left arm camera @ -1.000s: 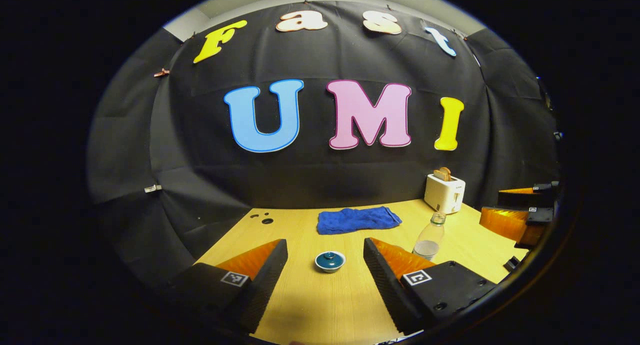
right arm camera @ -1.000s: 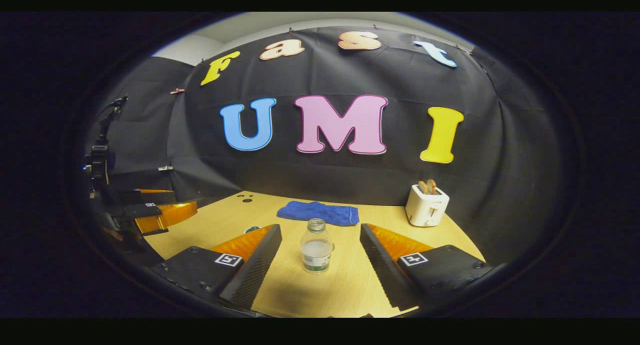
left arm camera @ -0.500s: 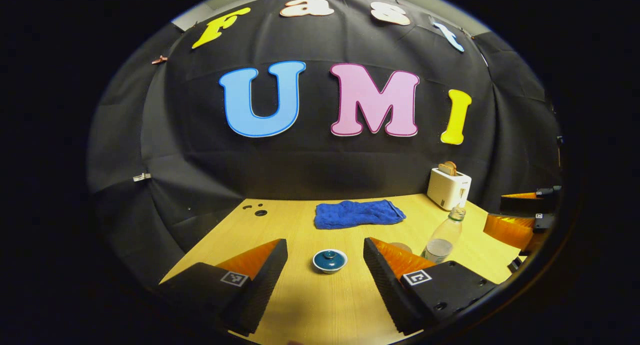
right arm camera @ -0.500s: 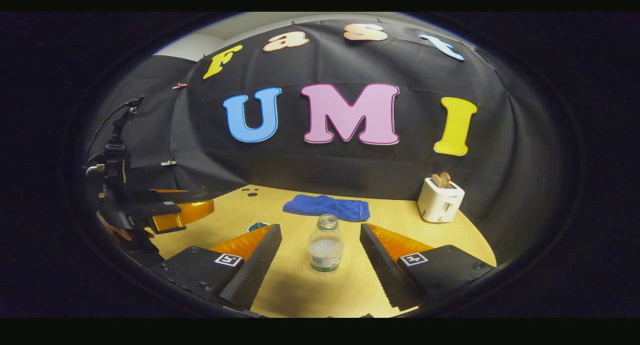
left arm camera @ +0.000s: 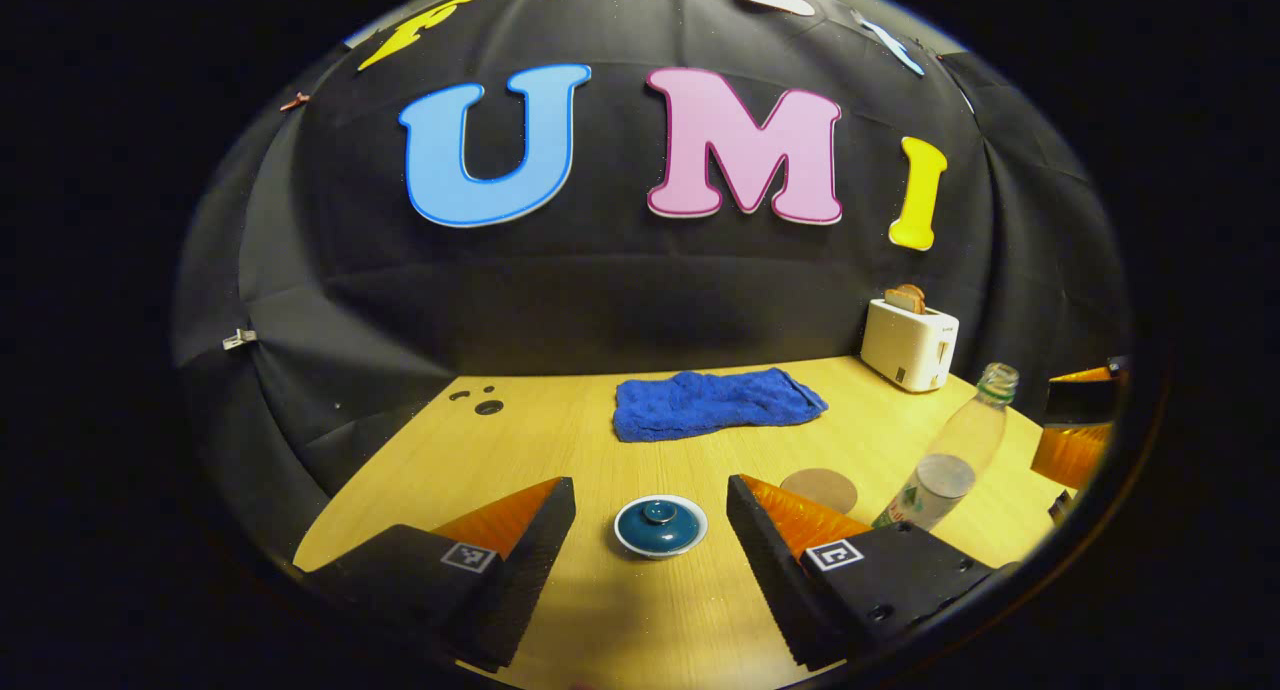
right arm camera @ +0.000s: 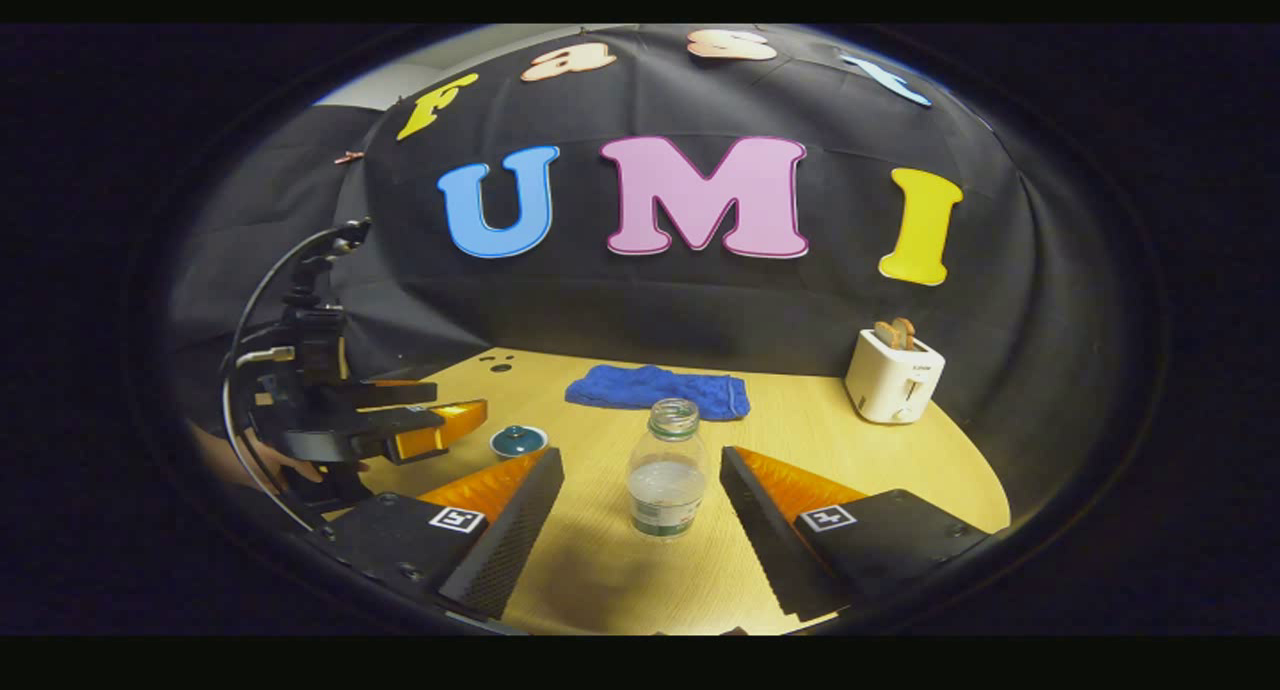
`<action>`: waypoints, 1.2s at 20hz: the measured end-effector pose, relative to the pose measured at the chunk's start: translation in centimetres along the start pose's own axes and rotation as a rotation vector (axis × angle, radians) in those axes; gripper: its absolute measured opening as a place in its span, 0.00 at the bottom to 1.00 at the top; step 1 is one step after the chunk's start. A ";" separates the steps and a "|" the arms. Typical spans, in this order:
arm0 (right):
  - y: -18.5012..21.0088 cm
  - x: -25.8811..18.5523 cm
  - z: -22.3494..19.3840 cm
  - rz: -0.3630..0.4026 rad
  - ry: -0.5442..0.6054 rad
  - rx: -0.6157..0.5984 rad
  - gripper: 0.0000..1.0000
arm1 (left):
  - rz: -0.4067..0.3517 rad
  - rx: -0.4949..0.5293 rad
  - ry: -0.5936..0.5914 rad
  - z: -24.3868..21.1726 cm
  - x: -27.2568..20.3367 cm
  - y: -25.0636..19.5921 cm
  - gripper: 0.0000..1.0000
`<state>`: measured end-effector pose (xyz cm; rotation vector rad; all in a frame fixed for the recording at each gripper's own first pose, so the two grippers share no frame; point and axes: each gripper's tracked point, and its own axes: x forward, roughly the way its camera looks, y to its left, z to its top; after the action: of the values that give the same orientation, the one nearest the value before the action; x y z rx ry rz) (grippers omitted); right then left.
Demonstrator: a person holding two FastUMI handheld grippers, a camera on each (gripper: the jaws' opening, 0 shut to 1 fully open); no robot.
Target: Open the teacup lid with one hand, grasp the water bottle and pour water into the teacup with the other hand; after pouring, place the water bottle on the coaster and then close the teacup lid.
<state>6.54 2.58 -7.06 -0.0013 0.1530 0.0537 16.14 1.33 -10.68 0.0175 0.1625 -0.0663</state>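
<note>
Two hand-held claws face a pale wooden counter, both approaching, neither touching anything. The left claw is spread wide, and the teacup sits on the counter ahead of the gap between its fingers, lid on. The right claw is also spread wide, with the bottle standing upright, uncapped and partly filled, centred ahead of its gap.

To lift the lid well, the left claw would likely need to come down over the small knob on top and close squarely on it, since the dome itself looks smooth and slippery. The right claw should close on the bottle's body and keep it upright until the lid is off.

Relative to the teacup: the round coaster lies just right and behind, the bottle farther right, a blue cloth behind, a toaster far back right. Nothing appears to block either approach.
</note>
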 end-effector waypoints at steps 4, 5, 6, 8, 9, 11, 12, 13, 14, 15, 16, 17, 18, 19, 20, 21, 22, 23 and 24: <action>0.8 0.9 -1.1 0.003 0.021 -0.013 0.98 | -0.022 0.013 0.008 -1.8 3.8 0.2 0.94; 1.0 1.0 -1.5 0.005 0.032 -0.017 0.98 | -0.035 0.019 0.008 -2.3 4.7 0.1 0.90; 1.2 1.1 -2.0 0.009 0.042 -0.017 0.98 | -0.048 0.022 0.008 -2.7 5.4 -0.2 0.88; 1.7 1.1 -2.7 0.015 0.054 -0.023 0.98 | -0.063 0.024 0.003 -3.1 6.3 -0.5 0.82; 1.7 1.1 -3.1 0.016 0.062 -0.032 0.98 | -0.070 0.024 0.005 -3.6 6.7 -0.7 0.79; 1.7 1.2 -4.0 0.012 0.077 -0.041 0.98 | -0.083 0.033 0.015 -4.5 7.3 -1.0 0.77; 1.7 1.2 -4.3 0.009 0.083 -0.035 0.98 | -0.086 0.040 0.019 -4.8 7.6 -1.1 0.77; 1.6 1.1 -4.3 0.002 0.083 -0.025 0.98 | -0.090 0.046 0.021 -5.1 7.7 -1.2 0.72; 1.6 1.2 -4.4 -0.003 0.080 -0.016 0.98 | -0.095 0.052 0.023 -5.4 7.9 -1.3 0.71; 1.6 1.3 -4.5 -0.007 0.082 -0.013 0.98 | -0.099 0.057 0.026 -5.6 8.0 -1.5 0.71; 1.6 1.4 -4.7 -0.008 0.087 -0.014 0.98 | -0.101 0.063 0.029 -5.7 8.1 -1.6 0.71; 1.4 1.5 -4.8 -0.010 0.090 -0.016 0.98 | -0.102 0.068 0.031 -5.9 8.3 -1.6 0.69; 1.3 1.7 -4.8 -0.013 0.089 -0.015 0.98 | -0.104 0.069 0.034 -6.0 8.4 -1.6 0.63; 1.3 1.7 -4.8 -0.016 0.088 -0.014 0.98 | -0.098 0.072 0.033 -6.1 8.4 -1.5 0.64; 1.1 1.7 -4.8 -0.019 0.086 -0.013 0.98 | -0.097 0.073 0.031 -6.0 8.5 -1.4 0.58; 1.1 1.8 -4.7 -0.021 0.085 -0.012 0.98 | -0.097 0.075 0.031 -6.1 8.6 -1.3 0.56; 1.0 2.0 -4.7 -0.023 0.085 -0.011 0.98 | -0.094 0.078 0.035 -6.2 8.7 -1.2 0.54; 0.8 2.2 -4.8 -0.026 0.083 -0.011 0.98 | -0.094 0.083 0.039 -6.4 8.8 -1.1 0.50; 0.7 2.4 -4.7 -0.030 0.082 -0.010 0.98 | -0.096 0.087 0.042 -6.4 8.8 -1.2 0.48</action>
<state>8.12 3.37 -12.10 -0.0161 0.2343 0.0249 23.74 -0.25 -18.44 0.0975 0.2022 -0.1686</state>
